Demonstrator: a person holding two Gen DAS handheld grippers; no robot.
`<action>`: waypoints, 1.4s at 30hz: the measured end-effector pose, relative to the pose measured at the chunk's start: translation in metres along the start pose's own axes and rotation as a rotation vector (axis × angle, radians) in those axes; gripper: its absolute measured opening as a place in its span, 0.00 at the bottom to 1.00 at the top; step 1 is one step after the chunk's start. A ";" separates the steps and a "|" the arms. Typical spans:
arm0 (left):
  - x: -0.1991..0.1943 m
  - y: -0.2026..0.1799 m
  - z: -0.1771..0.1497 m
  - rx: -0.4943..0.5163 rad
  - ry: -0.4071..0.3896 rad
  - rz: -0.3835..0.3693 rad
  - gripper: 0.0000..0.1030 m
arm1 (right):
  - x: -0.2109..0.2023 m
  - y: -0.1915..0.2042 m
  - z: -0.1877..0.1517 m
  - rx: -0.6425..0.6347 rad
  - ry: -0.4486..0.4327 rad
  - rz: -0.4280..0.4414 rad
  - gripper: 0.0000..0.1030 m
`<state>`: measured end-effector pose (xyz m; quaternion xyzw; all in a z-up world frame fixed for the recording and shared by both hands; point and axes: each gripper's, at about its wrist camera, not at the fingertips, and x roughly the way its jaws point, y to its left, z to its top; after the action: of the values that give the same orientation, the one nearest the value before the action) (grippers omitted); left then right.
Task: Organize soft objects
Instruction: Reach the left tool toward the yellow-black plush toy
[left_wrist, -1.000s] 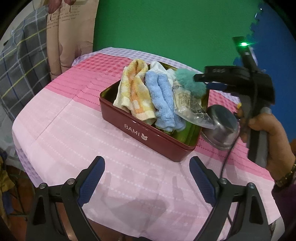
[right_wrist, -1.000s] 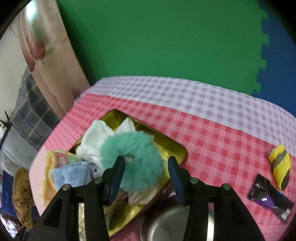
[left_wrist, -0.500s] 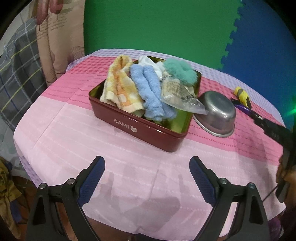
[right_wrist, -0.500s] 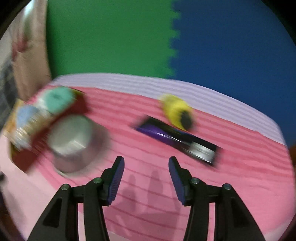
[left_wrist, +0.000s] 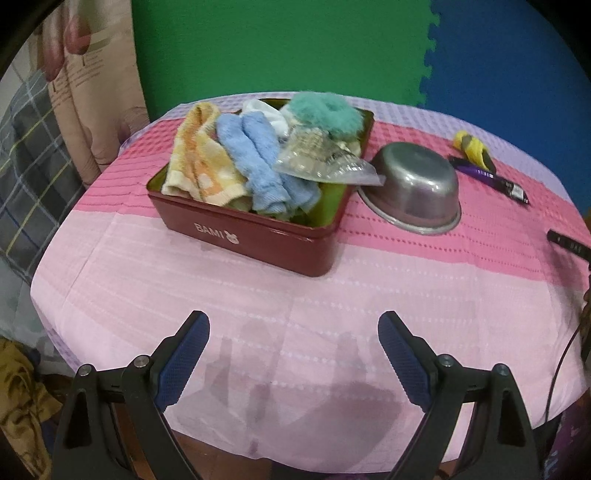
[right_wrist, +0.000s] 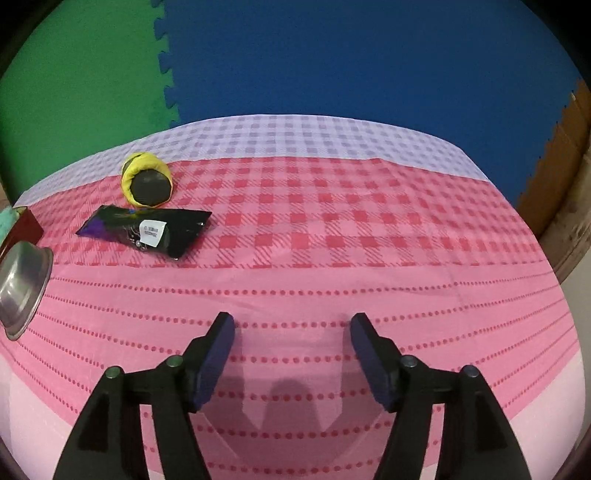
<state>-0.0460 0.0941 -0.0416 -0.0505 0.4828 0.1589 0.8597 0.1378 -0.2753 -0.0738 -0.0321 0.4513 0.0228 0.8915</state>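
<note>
From the left wrist camera, the left gripper (left_wrist: 293, 334) is hovering over the pale pink front of the checked pink-and-lilac tablecloth (left_wrist: 332, 288), its blue-padded jaws standing wide apart with nothing between them. Beyond it a dark red rectangular tin marked BAMI (left_wrist: 243, 236) is sitting on the cloth, holding a yellow-and-orange patterned towel (left_wrist: 199, 166), a rolled light blue terry cloth (left_wrist: 258, 162), a white cloth (left_wrist: 264, 112), a clear crinkled plastic bag (left_wrist: 321, 162) and a fluffy teal scrunchie (left_wrist: 325, 110) resting on top at the far corner. Just beside the tin's right side an upturned steel bowl (left_wrist: 415, 188) is lying rim down. Farther right are a yellow-and-black soft roll (left_wrist: 472, 147) and a dark purple foil packet (left_wrist: 487, 177).

From the right wrist camera, the right gripper (right_wrist: 291, 339) is hanging over bare pink cloth, its jaws having just been opening and now standing apart, empty. The yellow-and-black roll (right_wrist: 147, 181) is lying well ahead to the left, with the packet (right_wrist: 147, 230) just in front of it. The steel bowl (right_wrist: 22, 284) and a corner of the red tin (right_wrist: 24, 227) are showing at the left edge.
</note>
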 end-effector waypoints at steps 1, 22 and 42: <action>0.001 -0.003 -0.001 0.009 0.002 0.005 0.88 | 0.000 0.000 0.000 0.000 0.000 -0.001 0.66; 0.012 -0.057 -0.014 0.158 0.069 0.038 0.88 | 0.003 0.001 -0.001 0.016 0.002 0.029 0.76; 0.007 -0.160 0.091 0.208 0.149 -0.258 0.88 | -0.001 -0.001 -0.001 0.055 -0.012 0.065 0.77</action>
<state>0.0830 -0.0340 -0.0107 -0.0346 0.5486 -0.0075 0.8353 0.1363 -0.2769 -0.0736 0.0072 0.4471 0.0398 0.8936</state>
